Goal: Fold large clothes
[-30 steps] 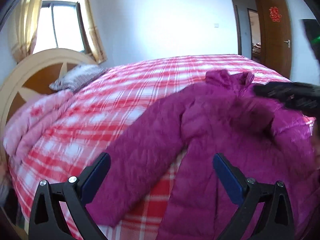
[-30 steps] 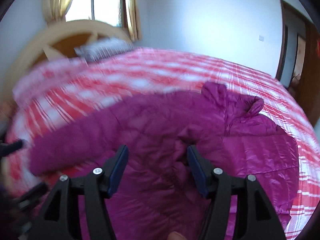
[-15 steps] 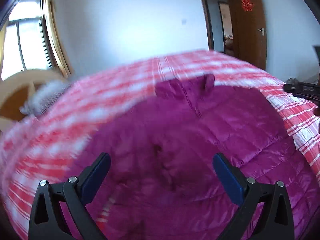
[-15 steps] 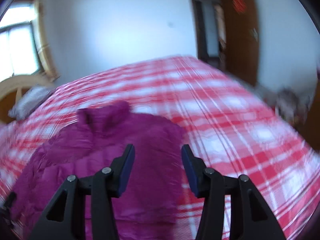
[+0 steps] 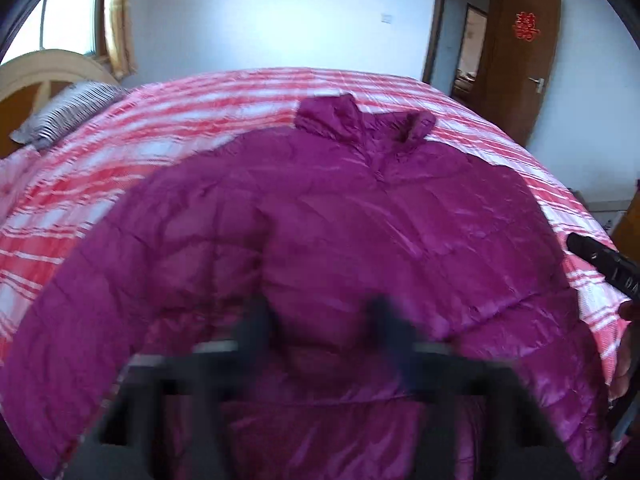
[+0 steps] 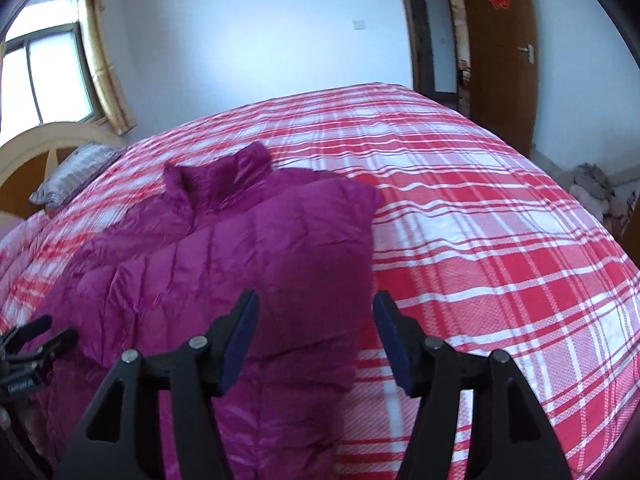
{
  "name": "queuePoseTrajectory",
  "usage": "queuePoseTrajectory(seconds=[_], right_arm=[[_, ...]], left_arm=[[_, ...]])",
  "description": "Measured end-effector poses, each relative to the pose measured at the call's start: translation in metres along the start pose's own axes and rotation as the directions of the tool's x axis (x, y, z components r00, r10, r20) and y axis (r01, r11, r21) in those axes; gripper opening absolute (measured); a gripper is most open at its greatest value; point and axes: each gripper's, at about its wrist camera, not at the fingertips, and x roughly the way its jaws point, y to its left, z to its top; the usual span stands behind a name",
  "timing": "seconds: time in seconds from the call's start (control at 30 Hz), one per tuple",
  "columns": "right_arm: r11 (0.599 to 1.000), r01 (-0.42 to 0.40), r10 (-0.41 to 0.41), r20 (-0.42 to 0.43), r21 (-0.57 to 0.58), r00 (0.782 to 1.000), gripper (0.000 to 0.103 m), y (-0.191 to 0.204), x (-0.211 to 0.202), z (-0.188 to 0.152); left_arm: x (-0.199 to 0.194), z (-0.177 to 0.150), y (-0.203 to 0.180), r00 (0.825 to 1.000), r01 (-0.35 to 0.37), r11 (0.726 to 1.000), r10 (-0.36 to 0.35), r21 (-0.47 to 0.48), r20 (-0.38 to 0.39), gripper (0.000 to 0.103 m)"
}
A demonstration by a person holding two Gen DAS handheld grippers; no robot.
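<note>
The room is lit brightly by daylight from the window (image 6: 48,76) at the upper left, where the panes are blown out to white, and a bluish cast is thrown on the wall (image 5: 280,16). Glossy highlights are seen on the jacket (image 5: 460,232). In the left wrist view the left gripper (image 5: 320,344) is smeared by motion blur, while both views are bent by fisheye distortion and darkened at the corners.

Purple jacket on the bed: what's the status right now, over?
Left gripper just closing, jacket fabric between fingers, grip blurred. Right gripper just opening over jacket's edge, not pinching. Jacket spread on bed, nothing on top of it.
</note>
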Motion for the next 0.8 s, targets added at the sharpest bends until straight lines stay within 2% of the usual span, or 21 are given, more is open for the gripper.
queuePoseTrajectory(seconds=[0.07, 0.2, 0.33, 0.4, 0.43, 0.5, 0.53, 0.6, 0.63, 0.7, 0.73, 0.8], right_arm=[[0.999, -0.002, 0.002, 0.004, -0.038, 1.0, 0.069, 0.009, 0.0, -0.006], [0.998, 0.01, -0.01, 0.009, -0.063, 1.0, 0.069, 0.01, -0.001, -0.006], [0.996, 0.057, -0.055, 0.039, -0.067, 0.998, 0.069, 0.005, -0.004, 0.004], [0.994, 0.075, -0.072, 0.045, -0.075, 0.996, 0.069, 0.008, 0.001, 0.011], [0.994, 0.072, -0.069, 0.043, -0.077, 0.997, 0.069, 0.011, 0.006, 0.016], [0.995, 0.055, -0.052, 0.037, -0.086, 0.998, 0.069, 0.017, 0.014, 0.023], [0.991, 0.062, -0.059, 0.023, -0.118, 0.998, 0.069, 0.024, 0.024, 0.025], [0.986, 0.073, -0.077, -0.022, -0.148, 0.997, 0.068, 0.029, 0.045, 0.023], [0.985, 0.074, -0.083, -0.053, -0.153, 0.995, 0.068, 0.029, 0.055, 0.02], [0.982, 0.087, -0.107, -0.112, -0.17, 0.988, 0.068, 0.029, 0.075, 0.012], [0.98, 0.095, -0.117, -0.121, -0.173, 0.986, 0.068, 0.027, 0.082, 0.007], [0.981, 0.097, -0.12, -0.129, -0.168, 0.984, 0.068, 0.024, 0.087, 0.001]], left_arm=[[-0.005, -0.001, 0.0, 1.0, 0.005, 1.0, -0.005, 0.012, 0.022, 0.02], [-0.027, -0.003, 0.006, 0.996, -0.014, 0.999, 0.011, 0.038, 0.084, 0.019], [-0.021, -0.007, 0.007, 0.996, -0.051, 0.996, 0.045, 0.079, 0.074, 0.021], [-0.014, -0.006, 0.005, 0.995, -0.085, 0.991, 0.08, 0.099, 0.057, 0.032], [-0.014, -0.006, 0.003, 0.994, -0.103, 0.989, 0.097, 0.103, 0.055, 0.034], [-0.025, -0.005, 0.004, 0.99, -0.123, 0.987, 0.115, 0.106, 0.083, 0.04], [-0.037, -0.002, 0.003, 0.984, -0.145, 0.983, 0.131, 0.109, 0.124, 0.043], [-0.056, 0.002, 0.003, 0.965, -0.189, 0.976, 0.164, 0.11, 0.203, 0.075], [-0.069, 0.004, 0.003, 0.948, -0.214, 0.971, 0.182, 0.102, 0.259, 0.08], [-0.09, 0.008, 0.002, 0.917, -0.228, 0.97, 0.184, 0.087, 0.354, 0.083], [-0.097, 0.013, -0.003, 0.907, -0.224, 0.97, 0.173, 0.092, 0.385, 0.084], [-0.094, 0.022, -0.015, 0.913, -0.196, 0.973, 0.134, 0.124, 0.386, 0.085]])
